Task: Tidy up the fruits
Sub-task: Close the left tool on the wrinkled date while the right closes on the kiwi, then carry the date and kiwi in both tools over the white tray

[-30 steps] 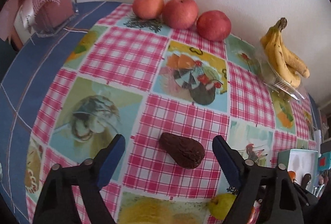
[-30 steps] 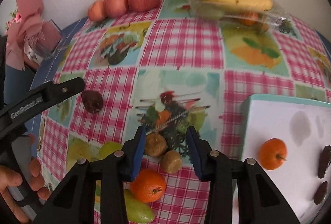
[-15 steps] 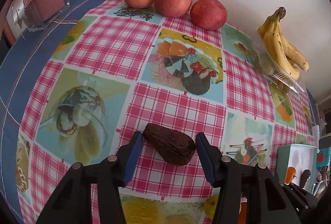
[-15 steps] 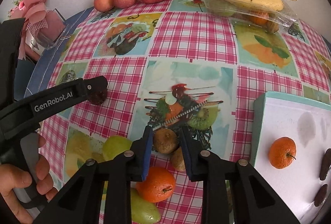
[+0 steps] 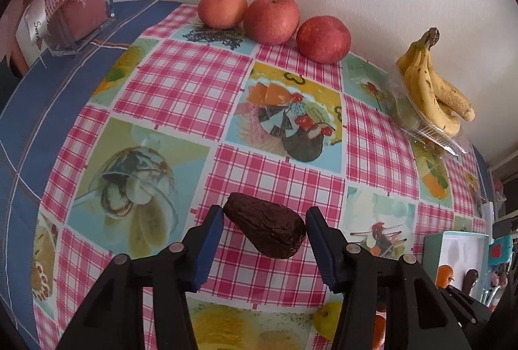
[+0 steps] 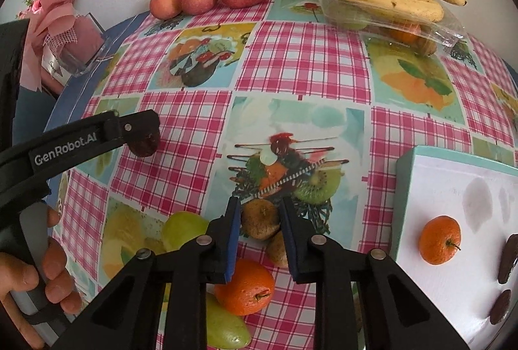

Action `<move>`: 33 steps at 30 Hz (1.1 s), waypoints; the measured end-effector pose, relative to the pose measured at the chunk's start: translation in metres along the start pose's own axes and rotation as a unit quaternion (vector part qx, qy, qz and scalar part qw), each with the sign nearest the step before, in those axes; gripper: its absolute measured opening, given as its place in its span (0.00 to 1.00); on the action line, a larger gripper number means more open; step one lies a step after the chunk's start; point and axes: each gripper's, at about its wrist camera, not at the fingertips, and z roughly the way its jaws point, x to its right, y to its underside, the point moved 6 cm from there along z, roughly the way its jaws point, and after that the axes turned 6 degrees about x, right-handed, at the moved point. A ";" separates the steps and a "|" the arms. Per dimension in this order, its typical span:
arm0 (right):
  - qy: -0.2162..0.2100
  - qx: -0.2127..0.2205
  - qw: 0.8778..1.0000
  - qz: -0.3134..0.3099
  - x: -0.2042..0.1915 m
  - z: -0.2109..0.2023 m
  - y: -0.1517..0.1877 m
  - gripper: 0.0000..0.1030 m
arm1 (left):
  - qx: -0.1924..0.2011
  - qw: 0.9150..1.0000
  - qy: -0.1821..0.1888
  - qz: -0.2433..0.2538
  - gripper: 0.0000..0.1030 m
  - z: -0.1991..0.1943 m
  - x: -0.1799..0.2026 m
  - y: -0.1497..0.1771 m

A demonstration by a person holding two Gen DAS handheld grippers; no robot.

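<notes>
Fingers (image 6: pixel 293 230) partly hide brown fruit (image 6: pixel 260 219) they clamp.

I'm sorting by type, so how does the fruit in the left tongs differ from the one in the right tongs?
The fruit in the left tongs is near black, wrinkled and pear-shaped; the fruit in the right tongs is tan-brown, rounder and looks smaller. The dark one lies alone on the tablecloth; the brown one sits among other fruit. Both are gripped by their tongs.
</notes>
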 end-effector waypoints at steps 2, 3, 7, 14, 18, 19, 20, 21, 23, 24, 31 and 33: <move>0.001 0.006 1.000 0.005 0.003 -0.004 -0.003 0.25 | 0.006 1.000 0.001 0.001 0.54 -0.005 -0.001 -0.002; 0.003 0.010 1.000 0.008 0.006 -0.006 -0.004 0.25 | 0.009 1.000 0.001 0.002 0.54 -0.008 -0.001 -0.003; 0.005 0.019 1.000 0.021 0.015 -0.014 -0.007 0.25 | 0.020 1.000 0.001 0.004 0.54 -0.017 0.001 -0.007; 0.013 0.050 0.998 0.032 0.024 -0.042 -0.017 0.25 | 0.039 0.999 0.000 0.017 0.54 -0.041 0.012 -0.012; 0.018 0.057 0.997 0.042 0.031 -0.057 -0.016 0.25 | 0.050 0.998 0.002 0.026 0.54 -0.057 0.021 -0.011; 0.020 0.058 0.997 0.043 0.032 -0.060 -0.015 0.25 | 0.053 0.998 0.002 0.029 0.54 -0.061 0.022 -0.010; 0.021 0.059 0.997 0.044 0.033 -0.063 -0.014 0.25 | 0.056 0.998 0.001 0.031 0.54 -0.065 0.024 -0.010; 0.022 0.060 0.997 0.046 0.034 -0.066 -0.013 0.25 | 0.059 0.998 -0.001 0.033 0.54 -0.070 0.026 -0.009; 0.023 0.063 0.997 0.047 0.036 -0.073 -0.010 0.25 | 0.066 0.997 -0.007 0.044 0.54 -0.080 0.031 -0.006; 0.024 0.064 0.996 0.049 0.037 -0.077 -0.007 0.25 | 0.069 0.996 -0.007 0.051 0.54 -0.085 0.034 -0.004; 0.024 0.077 0.994 0.074 0.052 -0.101 0.012 0.25 | 0.084 0.995 0.001 0.062 0.54 -0.114 0.048 0.019; 0.027 0.082 0.993 0.079 0.056 -0.110 0.018 0.25 | 0.085 0.994 0.000 0.065 0.54 -0.118 0.049 0.027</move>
